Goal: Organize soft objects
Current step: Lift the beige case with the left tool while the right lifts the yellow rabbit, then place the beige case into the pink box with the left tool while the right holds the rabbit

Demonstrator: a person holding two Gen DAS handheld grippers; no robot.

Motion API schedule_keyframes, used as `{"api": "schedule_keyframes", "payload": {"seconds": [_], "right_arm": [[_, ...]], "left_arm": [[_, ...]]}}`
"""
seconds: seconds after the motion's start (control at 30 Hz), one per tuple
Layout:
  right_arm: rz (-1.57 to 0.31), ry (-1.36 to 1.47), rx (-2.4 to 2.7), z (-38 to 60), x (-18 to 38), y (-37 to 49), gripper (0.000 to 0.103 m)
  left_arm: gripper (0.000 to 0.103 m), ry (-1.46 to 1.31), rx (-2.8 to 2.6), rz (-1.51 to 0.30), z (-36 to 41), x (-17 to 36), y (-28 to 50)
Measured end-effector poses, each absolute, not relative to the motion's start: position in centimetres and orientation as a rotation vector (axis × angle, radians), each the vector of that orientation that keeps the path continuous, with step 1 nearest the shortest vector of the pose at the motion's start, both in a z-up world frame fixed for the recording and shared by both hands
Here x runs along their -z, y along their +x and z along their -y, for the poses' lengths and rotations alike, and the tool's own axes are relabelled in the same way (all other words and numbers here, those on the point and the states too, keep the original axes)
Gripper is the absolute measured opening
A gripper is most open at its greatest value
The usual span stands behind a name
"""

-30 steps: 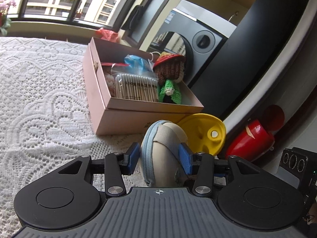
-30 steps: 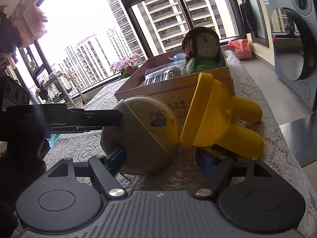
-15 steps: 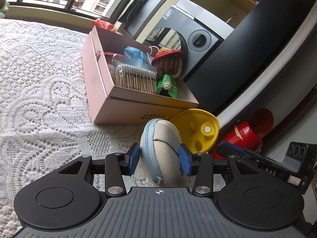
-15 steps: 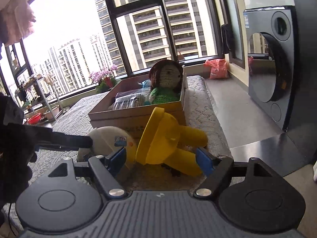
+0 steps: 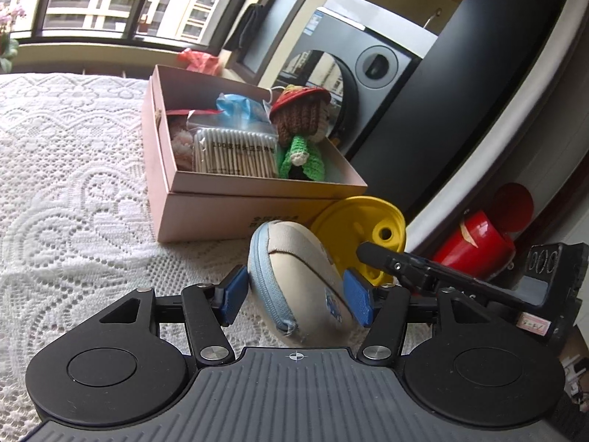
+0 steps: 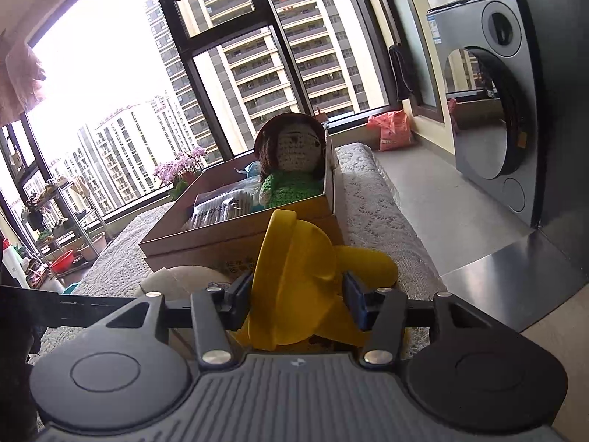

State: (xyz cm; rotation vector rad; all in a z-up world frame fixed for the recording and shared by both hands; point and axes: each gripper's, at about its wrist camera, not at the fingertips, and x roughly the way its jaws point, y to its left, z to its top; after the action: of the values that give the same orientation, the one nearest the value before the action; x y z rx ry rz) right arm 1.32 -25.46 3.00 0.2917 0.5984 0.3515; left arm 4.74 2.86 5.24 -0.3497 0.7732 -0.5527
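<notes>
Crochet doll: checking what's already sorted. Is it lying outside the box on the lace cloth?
No, the crochet doll sits inside the open box.

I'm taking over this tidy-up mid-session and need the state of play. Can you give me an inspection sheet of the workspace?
Surface: white lace cloth, flat.
Job's things: beige zip pouch tilted on the cloth; yellow toy beside it; open box holds a crochet doll and a cotton swab pack.
Clutter: red container beyond the surface's edge.
Grippers: left gripper, jaws just been opening, pouch between them, no clear squeeze; right gripper, jaws just been closing, pads on the yellow toy.
Cables: nothing seen.
Surroundings: washing machine, large window.
</notes>
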Motion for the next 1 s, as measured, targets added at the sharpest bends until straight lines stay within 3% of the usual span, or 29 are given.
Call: {"api": "schedule_keyframes", "payload": {"seconds": [0.17, 0.43, 0.57, 0.6, 0.77, 1.0], "right_arm": [[-0.591, 0.214, -0.339, 24.2, -3.1, 1.0, 0.053], [-0.602, 0.253, -0.294, 25.5, -3.4, 0.7, 0.051], [-0.596, 0.170, -0.249, 26.1, -3.7, -0.3, 0.051], [-0.599, 0.169, -0.253, 26.4, -3.8, -0.5, 0.052], [-0.554, 0.080, -0.271, 26.2, -4.2, -1.6, 0.066], [-0.490, 0.033, -0.316, 24.3, -5.8, -0.6, 0.065]], "left_arm": [[0.061, -0.434, 0.688, -0.741, -3.1, -6.7, 4.1], [0.062, -0.270, 0.688, -0.794, 1.8, -6.4, 4.1], [0.060, -0.190, 0.599, -0.798, 3.0, -5.5, 4.6], [0.054, -0.168, 0.579, -0.795, 3.3, -5.3, 4.6], [0.045, -0.183, 0.561, -0.788, 2.7, -4.9, 3.7], [0.045, -0.250, 0.479, -0.748, -1.9, -5.5, 0.3]]}}
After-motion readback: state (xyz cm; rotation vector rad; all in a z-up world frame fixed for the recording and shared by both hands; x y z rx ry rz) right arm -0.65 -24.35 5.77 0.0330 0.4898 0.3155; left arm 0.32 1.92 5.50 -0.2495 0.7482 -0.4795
